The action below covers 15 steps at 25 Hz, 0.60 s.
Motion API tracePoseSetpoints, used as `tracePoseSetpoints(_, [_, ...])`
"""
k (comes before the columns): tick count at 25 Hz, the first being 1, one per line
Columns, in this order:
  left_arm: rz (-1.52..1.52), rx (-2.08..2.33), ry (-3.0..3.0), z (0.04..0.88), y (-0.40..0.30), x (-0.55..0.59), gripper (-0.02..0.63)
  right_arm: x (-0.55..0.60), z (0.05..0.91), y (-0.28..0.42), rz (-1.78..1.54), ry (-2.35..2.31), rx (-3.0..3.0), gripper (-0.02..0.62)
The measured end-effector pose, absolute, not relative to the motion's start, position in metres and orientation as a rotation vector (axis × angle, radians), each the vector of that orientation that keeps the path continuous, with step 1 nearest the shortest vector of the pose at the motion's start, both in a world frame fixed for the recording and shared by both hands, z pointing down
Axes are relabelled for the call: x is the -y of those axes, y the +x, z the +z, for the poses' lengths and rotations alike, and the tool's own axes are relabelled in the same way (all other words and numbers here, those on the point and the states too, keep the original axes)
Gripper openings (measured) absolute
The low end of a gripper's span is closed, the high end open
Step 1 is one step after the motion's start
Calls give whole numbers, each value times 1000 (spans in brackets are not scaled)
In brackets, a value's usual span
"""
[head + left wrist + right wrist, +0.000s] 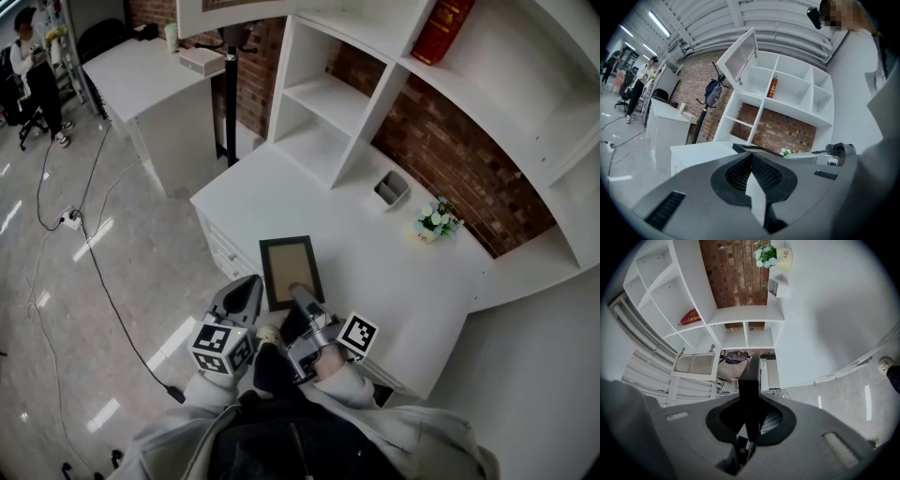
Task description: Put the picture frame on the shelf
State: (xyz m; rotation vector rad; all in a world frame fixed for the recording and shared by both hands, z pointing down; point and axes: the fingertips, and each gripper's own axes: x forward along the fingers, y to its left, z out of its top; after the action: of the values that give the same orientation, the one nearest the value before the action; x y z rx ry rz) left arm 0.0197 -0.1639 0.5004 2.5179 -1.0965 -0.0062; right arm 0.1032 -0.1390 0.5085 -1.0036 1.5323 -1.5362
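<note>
The picture frame (291, 270), dark-rimmed with a tan panel, lies flat on the white table (394, 281) near its front left edge. My right gripper (302, 300) is shut on the frame's near edge; in the right gripper view the frame (750, 380) runs edge-on between the pads. My left gripper (247, 291) hovers just left of the frame, at the table's edge, shut with nothing in it. In the left gripper view the closed jaws (751, 157) point toward the frame (754, 148) and the white shelf unit (787, 98). The shelf unit (356, 103) stands at the back of the table.
A red book (442, 28) stands in an upper shelf compartment. A small grey box (392, 189) and a flower pot (437, 222) sit on the table by the brick wall. A coat stand (229, 84) and a second white desk (150, 75) are at left; a person (37, 75) sits far off.
</note>
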Motion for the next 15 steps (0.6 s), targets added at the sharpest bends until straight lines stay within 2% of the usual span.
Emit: tracePoseSetpoints(15, [-24,1188,2493,494,36,234,3,220,495,116,-1566,-899,-1573,26])
